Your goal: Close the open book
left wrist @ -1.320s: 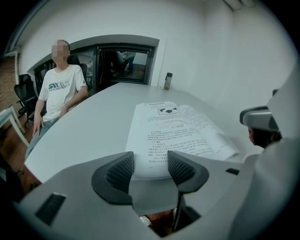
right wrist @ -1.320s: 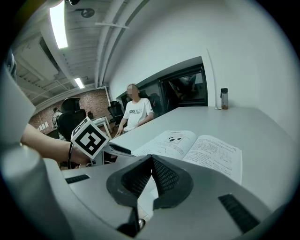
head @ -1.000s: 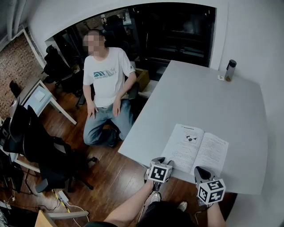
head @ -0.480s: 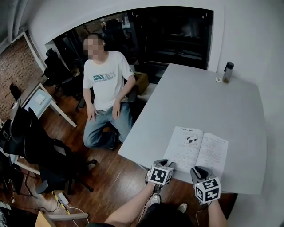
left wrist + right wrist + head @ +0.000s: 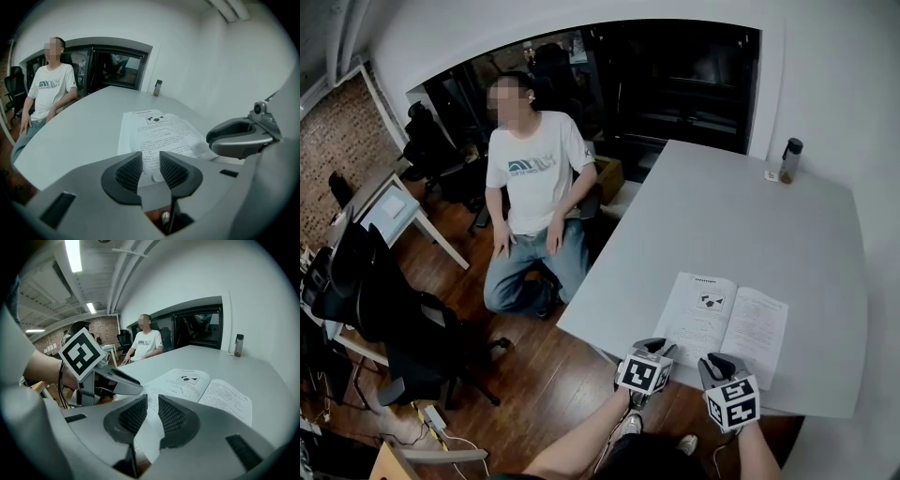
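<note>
The open book (image 5: pixel 727 323) lies flat near the front edge of the grey table (image 5: pixel 741 216), its white printed pages up. Both grippers sit at its near edge. My left gripper (image 5: pixel 658 352) is by the near left corner, jaws apart, and the left page (image 5: pixel 157 131) shows through the gap. My right gripper (image 5: pixel 719 367) is at the middle of the near edge. Its jaws are opening, with a white strip of page (image 5: pixel 147 427) between the pads. The left gripper (image 5: pixel 133 387) also shows in the right gripper view, and the right gripper (image 5: pixel 215 138) in the left one.
A dark bottle (image 5: pixel 787 159) stands at the table's far corner by the white wall. A person in a white T-shirt (image 5: pixel 534 178) sits off the table's left side. Black office chairs (image 5: pixel 384 309) and a wooden floor lie to the left.
The right gripper's marker cube has rolled and shifted left, closer to the left gripper. The left gripper has risen slightly. The book stays open and flat.
</note>
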`<state>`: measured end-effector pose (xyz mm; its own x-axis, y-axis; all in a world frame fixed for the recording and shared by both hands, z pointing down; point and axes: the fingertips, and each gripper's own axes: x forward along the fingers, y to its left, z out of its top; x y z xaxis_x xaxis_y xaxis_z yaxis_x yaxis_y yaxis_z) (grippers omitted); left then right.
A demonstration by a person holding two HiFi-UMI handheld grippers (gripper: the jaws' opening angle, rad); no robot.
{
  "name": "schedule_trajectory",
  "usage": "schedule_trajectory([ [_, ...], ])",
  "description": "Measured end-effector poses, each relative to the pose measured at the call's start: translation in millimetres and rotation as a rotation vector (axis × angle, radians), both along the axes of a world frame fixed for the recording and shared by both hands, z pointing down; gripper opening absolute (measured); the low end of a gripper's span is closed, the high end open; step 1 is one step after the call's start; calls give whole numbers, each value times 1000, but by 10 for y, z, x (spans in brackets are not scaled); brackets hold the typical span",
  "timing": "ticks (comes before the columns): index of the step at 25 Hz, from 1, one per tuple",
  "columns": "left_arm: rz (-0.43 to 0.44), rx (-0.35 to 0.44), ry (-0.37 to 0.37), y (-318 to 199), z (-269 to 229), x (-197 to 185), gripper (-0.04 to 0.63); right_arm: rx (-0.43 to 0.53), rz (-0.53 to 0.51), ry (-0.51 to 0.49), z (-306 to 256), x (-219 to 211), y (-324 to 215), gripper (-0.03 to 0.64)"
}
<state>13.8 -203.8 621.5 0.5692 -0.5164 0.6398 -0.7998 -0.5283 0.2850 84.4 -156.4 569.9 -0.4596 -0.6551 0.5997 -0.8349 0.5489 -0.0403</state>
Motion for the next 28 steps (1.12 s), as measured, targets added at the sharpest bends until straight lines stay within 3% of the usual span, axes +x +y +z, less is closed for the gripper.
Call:
schedule_trajectory([
  [9,-50,10,-36,-87,68,-81,25,-3,30,-17,1,61,5,52],
  [13,-81,10,-37,-80,46,-185,18,-2,30,-22,-12,35,13,52],
  [18,-98,6,-135,-56,216,-282,18,2,18,-26,-39,-7,13,52],
  [20,-101,9,-154,-45,284,-274,21,4,16,-25,-47,-11,18,52],
  [24,-101,-21,-127,-33,382,-218,135,1,21,-23,-28,5,23,52],
  [28,-95,-57,-110,-15,449,-176,135,-4,38,-19,5,57,50,52],
])
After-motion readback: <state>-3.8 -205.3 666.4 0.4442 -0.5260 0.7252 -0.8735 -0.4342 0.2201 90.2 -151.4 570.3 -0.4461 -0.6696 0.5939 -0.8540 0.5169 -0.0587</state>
